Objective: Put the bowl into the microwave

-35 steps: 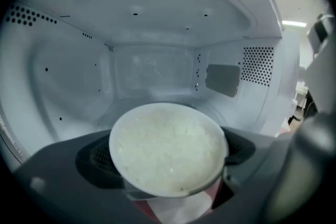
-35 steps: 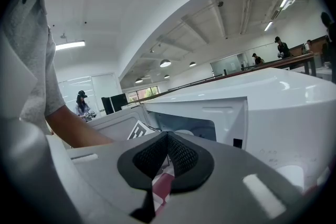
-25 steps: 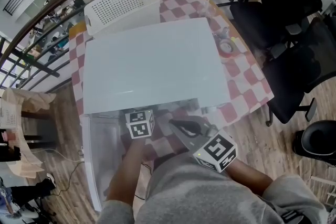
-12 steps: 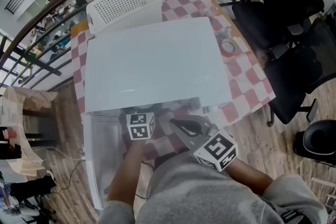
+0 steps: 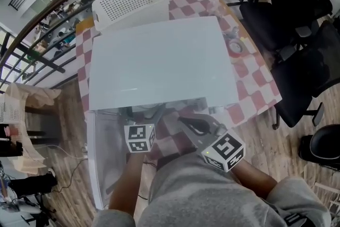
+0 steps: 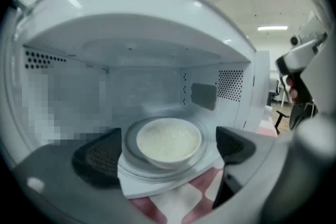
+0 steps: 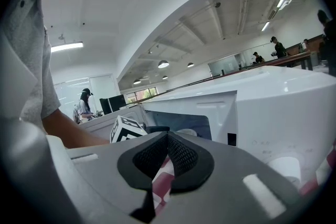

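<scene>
Since a second ago the left gripper (image 6: 169,153) has drawn back toward the person. Its marker cube (image 5: 139,138) now sits clear of the front edge of the boxy white microwave (image 5: 159,64), where before it was tucked against that edge. The right gripper (image 7: 168,139) has barely shifted.

The rectangular desk under a red-and-white checked cloth (image 5: 255,85) carries everything. The microwave fills most of it, with its front at the desk's near edge, leaving only a strip of cloth free along the right edge. Black office chairs (image 5: 297,13) crowd the floor off that right edge. A white perforated plastic basket (image 5: 133,2) stands at the far edge, just behind the microwave. The microwave's white door (image 5: 101,162) hangs open at the near left corner, out past the desk's edge.

Inside the open cavity lies a round glass turntable (image 6: 206,157). The round white bowl (image 6: 169,136), filled with something pale, stands at its middle, with free room to the side walls, the back wall and the ceiling. The left gripper points into the cavity with its jaws wide apart. The bowl shows between the dark pads (image 6: 100,160) with a gap on each side, touching neither.

The right gripper is held outside the cavity, off the microwave's front right corner. Its jaws are closed tip to tip on nothing. A small pink roll of tape (image 5: 235,48) lies on the cloth strip near the right edge.
</scene>
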